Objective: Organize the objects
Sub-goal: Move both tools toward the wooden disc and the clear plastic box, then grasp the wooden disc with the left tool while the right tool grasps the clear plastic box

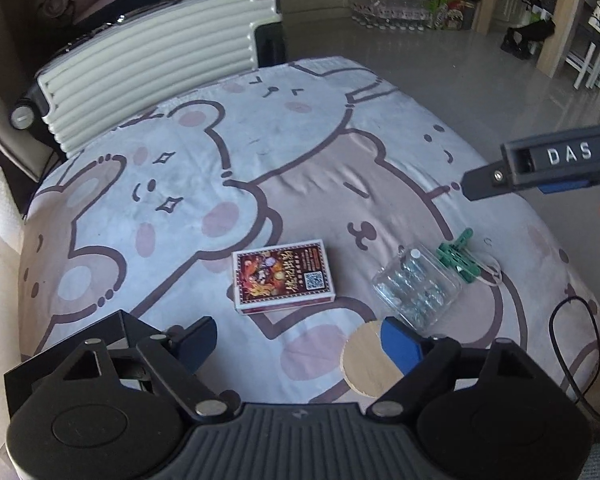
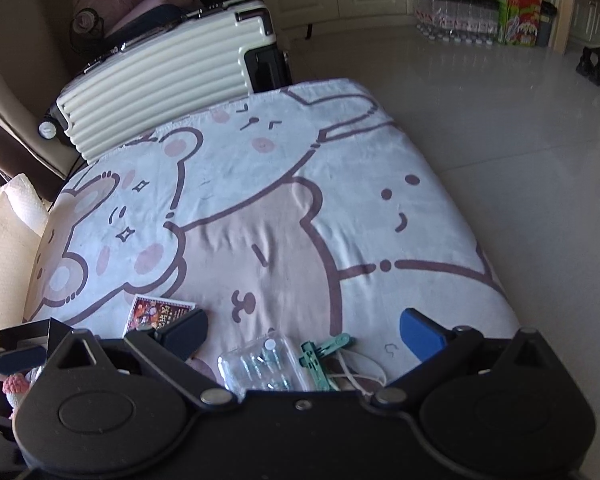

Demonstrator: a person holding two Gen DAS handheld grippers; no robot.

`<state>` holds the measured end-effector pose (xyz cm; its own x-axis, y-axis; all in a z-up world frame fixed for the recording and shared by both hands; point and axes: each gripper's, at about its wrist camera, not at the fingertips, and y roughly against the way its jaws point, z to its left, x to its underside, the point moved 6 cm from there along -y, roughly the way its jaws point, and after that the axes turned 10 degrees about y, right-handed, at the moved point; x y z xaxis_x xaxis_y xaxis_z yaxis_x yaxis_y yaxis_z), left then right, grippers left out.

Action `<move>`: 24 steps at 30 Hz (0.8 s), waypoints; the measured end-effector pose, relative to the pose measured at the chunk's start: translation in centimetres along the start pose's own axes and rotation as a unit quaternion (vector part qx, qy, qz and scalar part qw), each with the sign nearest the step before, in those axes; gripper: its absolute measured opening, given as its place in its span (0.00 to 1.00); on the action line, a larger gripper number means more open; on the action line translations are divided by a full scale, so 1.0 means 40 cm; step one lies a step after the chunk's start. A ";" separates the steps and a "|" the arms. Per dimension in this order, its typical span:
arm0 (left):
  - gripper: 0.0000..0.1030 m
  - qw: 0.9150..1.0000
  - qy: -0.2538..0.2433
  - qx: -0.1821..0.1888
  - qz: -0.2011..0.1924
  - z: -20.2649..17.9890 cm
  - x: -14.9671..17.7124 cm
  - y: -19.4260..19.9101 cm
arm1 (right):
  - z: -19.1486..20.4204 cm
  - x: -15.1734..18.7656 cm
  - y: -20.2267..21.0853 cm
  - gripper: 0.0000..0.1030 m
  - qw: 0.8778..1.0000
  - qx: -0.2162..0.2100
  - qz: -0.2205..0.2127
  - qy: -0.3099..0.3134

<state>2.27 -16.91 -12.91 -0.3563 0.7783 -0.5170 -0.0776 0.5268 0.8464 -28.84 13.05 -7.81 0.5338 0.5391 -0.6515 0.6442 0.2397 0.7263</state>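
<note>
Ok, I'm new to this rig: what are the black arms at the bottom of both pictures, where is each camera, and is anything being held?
Those are two hand-held grippers, each with a camera looking along its fingers. The left wrist view shows the left gripper, open and empty; the right wrist view shows the right gripper, also open and empty. The right one also reaches in at the left view's right edge. On the cartoon-bear blanket lie a red printed card box, a clear plastic case of small metal parts, a green plastic clip and a round wooden disc. Behind stands a cream ribbed suitcase.
</note>
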 end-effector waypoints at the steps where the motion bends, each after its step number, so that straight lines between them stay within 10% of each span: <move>1: 0.83 1.000 -0.009 0.006 0.011 -0.009 0.005 -0.012 | -0.003 0.002 -0.008 1.00 1.000 -0.005 0.006 -0.012; 24: 0.75 0.979 -0.137 0.057 0.142 -0.145 0.094 -0.206 | -0.049 0.062 -0.123 0.82 0.981 -0.066 0.127 -0.132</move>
<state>-3.84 -20.32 -21.08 -0.0849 0.9529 -0.2912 0.0989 0.2989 0.9492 -31.78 14.80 -12.58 0.8020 0.3714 -0.4678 0.4056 0.2362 0.8830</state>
